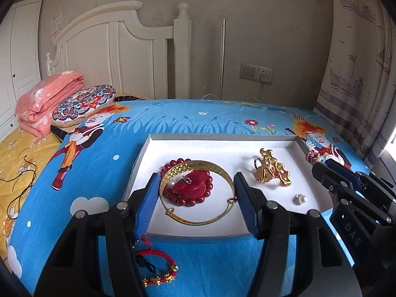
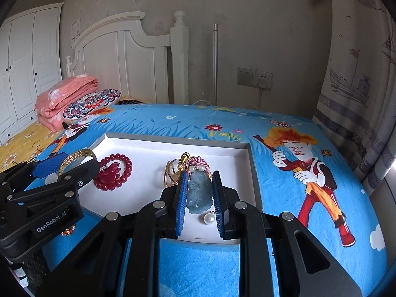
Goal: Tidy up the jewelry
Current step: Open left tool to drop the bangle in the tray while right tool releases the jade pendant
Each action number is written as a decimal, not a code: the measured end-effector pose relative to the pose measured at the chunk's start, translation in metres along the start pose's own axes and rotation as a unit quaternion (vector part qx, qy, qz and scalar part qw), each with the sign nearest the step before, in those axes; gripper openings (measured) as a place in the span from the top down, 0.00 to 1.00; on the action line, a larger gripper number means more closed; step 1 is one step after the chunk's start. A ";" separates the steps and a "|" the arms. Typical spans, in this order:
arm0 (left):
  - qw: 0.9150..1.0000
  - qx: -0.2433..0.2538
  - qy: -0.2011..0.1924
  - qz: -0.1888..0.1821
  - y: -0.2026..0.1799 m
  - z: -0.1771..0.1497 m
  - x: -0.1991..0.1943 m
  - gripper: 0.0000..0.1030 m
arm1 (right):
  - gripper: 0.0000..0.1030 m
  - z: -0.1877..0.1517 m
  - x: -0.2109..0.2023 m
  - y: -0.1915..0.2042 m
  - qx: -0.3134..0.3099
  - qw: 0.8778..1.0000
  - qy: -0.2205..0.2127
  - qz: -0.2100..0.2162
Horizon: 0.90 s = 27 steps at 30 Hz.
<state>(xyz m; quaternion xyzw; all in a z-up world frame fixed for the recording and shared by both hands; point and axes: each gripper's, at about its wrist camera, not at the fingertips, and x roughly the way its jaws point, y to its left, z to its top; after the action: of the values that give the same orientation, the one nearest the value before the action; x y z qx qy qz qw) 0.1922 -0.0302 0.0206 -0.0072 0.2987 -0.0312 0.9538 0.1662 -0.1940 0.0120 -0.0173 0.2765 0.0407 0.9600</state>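
A white tray [image 1: 198, 146] lies on the blue cartoon bedsheet. My left gripper [image 1: 196, 175] is shut on a gold bangle [image 1: 195, 164], held flat above the tray's left part; the same bangle [image 2: 79, 154] shows in the right wrist view. Under it a red bead bracelet with a red disc [image 2: 113, 170] rests in the tray. My right gripper [image 2: 200, 173] is shut on a pale blue-green jade pendant [image 2: 199, 193] with a pink knot. A gold ornament [image 1: 269, 170] and a pearl [image 1: 300, 199] lie in the tray. A red braided bracelet [image 1: 158, 269] lies on the sheet in front of the tray.
A folded pink quilt [image 1: 47, 99] and a patterned pillow [image 1: 84, 104] sit at the far left by the white headboard [image 1: 118, 49]. A black cord [image 1: 22, 185] lies on the yellow sheet. A curtain [image 1: 358, 74] hangs at the right edge of the bed.
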 end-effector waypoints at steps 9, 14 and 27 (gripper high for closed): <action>0.999 0.001 0.030 0.020 0.005 0.012 0.045 0.43 | 0.80 0.013 0.033 0.001 -0.015 1.000 0.024 -0.007; 0.999 0.010 0.031 0.024 -0.002 0.022 0.058 0.43 | 0.80 0.018 0.046 0.001 -0.012 0.999 0.033 -0.012; 0.998 0.020 0.047 0.038 -0.005 0.026 0.079 0.38 | 0.67 0.017 0.061 -0.001 -0.009 0.998 0.059 -0.014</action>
<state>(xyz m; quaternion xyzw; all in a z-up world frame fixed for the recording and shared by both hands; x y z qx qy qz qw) 0.2712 -0.0399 -0.0029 0.0242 0.3430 -0.0013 0.9390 0.2262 -0.1901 -0.0061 -0.0319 0.3321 0.0281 0.9423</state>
